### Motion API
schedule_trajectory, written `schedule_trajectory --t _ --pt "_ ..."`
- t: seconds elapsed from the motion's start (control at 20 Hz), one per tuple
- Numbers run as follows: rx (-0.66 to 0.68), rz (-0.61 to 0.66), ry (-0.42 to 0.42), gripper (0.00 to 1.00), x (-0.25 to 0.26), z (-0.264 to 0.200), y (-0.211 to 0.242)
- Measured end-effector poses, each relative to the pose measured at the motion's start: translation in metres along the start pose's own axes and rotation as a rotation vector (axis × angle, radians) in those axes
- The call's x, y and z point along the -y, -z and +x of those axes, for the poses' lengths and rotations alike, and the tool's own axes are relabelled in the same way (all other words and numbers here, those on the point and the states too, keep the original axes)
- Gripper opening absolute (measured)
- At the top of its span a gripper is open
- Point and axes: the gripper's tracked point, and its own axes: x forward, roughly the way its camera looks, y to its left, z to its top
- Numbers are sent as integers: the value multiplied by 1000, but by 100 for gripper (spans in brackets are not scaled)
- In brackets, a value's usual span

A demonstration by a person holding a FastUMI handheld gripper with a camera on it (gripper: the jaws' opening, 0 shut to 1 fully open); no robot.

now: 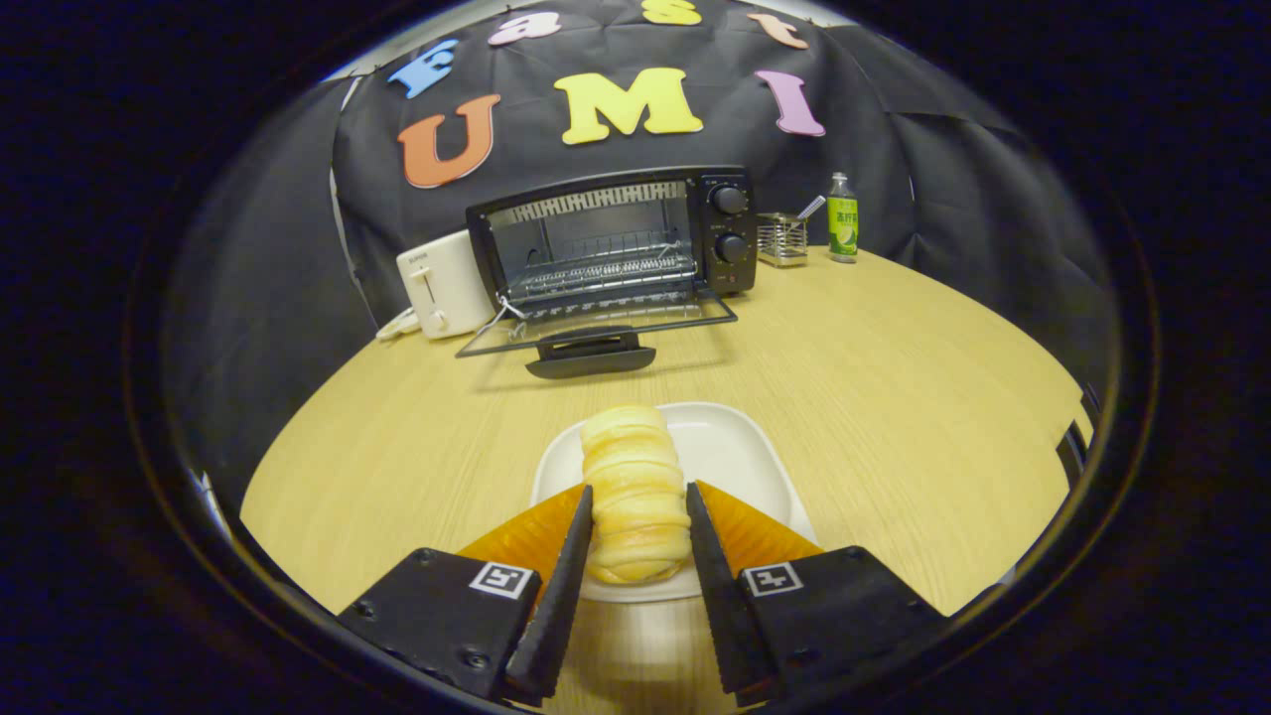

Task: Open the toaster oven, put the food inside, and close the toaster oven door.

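Note:
A long pale bread roll [635, 467] lies lengthwise over the white plate [735, 447] on the wooden table. My gripper [639, 492] has one finger against each side of the roll, both touching it, so it is shut on the roll. Whether the roll still rests on the plate I cannot tell. Beyond the plate, at the back of the table, stands the black toaster oven [725, 228]. Its glass door [596, 333] is folded down flat toward me, and the wire rack [606, 268] inside is bare.
A white pop-up toaster [444, 283] stands just left of the oven. To the oven's right are a metal utensil holder [782, 240] and a green bottle [843, 218]. Bare wooden tabletop [894, 367] lies between the plate and the oven door.

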Motion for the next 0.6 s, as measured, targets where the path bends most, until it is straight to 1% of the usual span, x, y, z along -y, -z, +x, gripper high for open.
schedule_trajectory --t 0.2,0.3,0.45,0.55,0.6 --pt "46 58 -123 63 -19 -4 -24" --pt "59 137 -193 63 -30 -5 -33" --pt "49 220 -296 63 -46 -6 -42" --pt "30 299 -361 63 -56 -6 -49" --pt "21 330 -377 63 -58 -4 -53"
